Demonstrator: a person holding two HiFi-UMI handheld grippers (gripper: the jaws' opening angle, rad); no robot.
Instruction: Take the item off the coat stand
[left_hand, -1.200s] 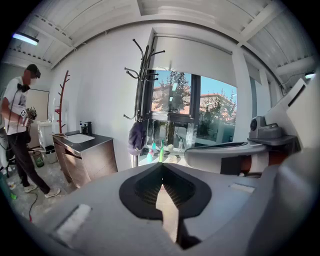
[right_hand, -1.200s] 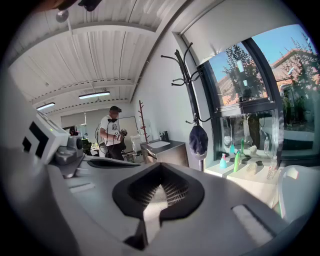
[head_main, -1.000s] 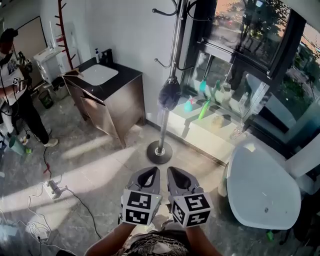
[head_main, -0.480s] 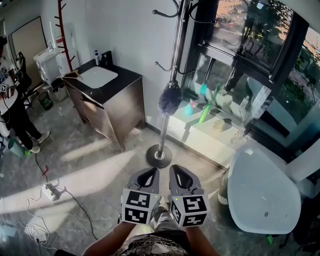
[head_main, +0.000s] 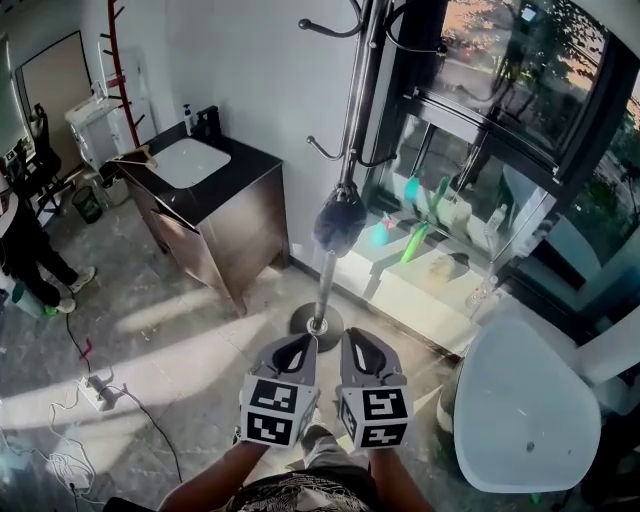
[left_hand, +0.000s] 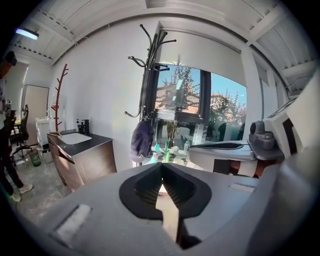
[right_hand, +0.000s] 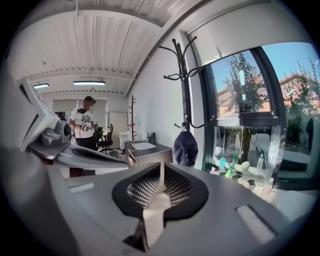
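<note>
Drooping from the metal coat stand is a dark cloth item.

A bathroom mock-up set inside an office-like room is shown. A dark vanity with a white basin is seen at upper left of the head view and a white tub at lower right. Office fittings are mixed in — a swivel chair, ceiling strip lights, and a power strip with cables at lower left.
</note>
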